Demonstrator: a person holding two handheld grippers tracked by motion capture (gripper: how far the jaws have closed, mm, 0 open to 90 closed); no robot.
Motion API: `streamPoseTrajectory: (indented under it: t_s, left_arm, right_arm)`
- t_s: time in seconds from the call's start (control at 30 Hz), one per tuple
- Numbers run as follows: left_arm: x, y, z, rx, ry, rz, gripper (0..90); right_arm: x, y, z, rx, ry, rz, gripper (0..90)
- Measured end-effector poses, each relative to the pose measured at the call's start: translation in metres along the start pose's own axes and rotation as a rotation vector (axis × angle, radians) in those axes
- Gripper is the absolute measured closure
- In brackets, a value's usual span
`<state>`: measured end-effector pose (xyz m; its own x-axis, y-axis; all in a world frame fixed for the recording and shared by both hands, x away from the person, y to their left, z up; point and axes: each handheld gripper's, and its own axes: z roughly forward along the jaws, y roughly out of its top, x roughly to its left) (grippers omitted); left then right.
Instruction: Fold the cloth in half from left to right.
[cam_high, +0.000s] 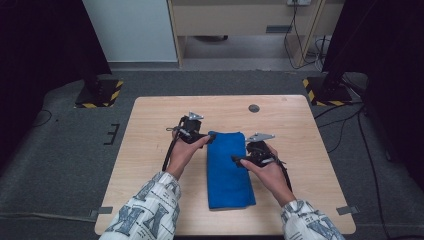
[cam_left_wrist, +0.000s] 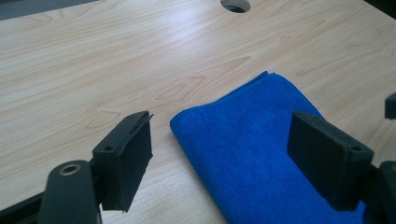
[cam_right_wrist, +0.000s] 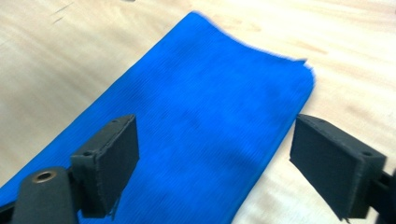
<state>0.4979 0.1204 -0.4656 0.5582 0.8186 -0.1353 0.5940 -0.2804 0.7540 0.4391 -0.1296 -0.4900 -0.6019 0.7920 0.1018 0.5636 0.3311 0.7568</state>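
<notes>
Left tongs (cam_high: 209, 138): jaws apart, nothing gripped, at cloth's far left corner
Right tongs (cam_high: 235, 159): jaws apart, nothing gripped, at cloth's right edge
Cloth (cam_high: 227, 171): blue, folded, flat mid-table, reaching toward near edge
Table (cam_high: 150, 150): bare wood both sides; round hole (cam_high: 254, 108) near far edge
Writing: letters on sleeves (cam_high: 150, 210), unreadable

The pale wooden table (cam_high: 295, 120) with a round grommet hole (cam_high: 254, 108) stood on grey carpet (cam_high: 60, 165). Two black stand bases edged in yellow-and-black hazard tape (cam_high: 99, 93) sat just beyond its far corners. Black curtains (cam_high: 40, 45) hung at both sides. Behind were a light grey panel (cam_high: 132, 30) and a light wooden desk frame (cam_high: 240, 20), with black cables (cam_high: 300, 45) trailing down.
</notes>
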Motion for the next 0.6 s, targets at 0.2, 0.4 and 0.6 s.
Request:
streamPoseTrajectory:
  t_s: [0.2, 0.4, 0.6]
  left_arm:
    - [0.003, -0.003, 0.012, 0.018, -0.002, -0.004, 19.0]
    - [0.009, -0.006, 0.022, 0.037, 0.002, 0.000, 20.2]
    - [0.011, -0.007, 0.028, 0.025, 0.013, 0.012, 22.2]
  right_arm:
    - [-0.019, 0.013, 0.008, 0.012, -0.028, 0.005, 18.9]
    - [-0.035, 0.026, 0.019, 0.014, -0.032, 0.033, 22.8]
    - [-0.046, 0.037, 0.028, 0.012, -0.041, 0.025, 30.3]
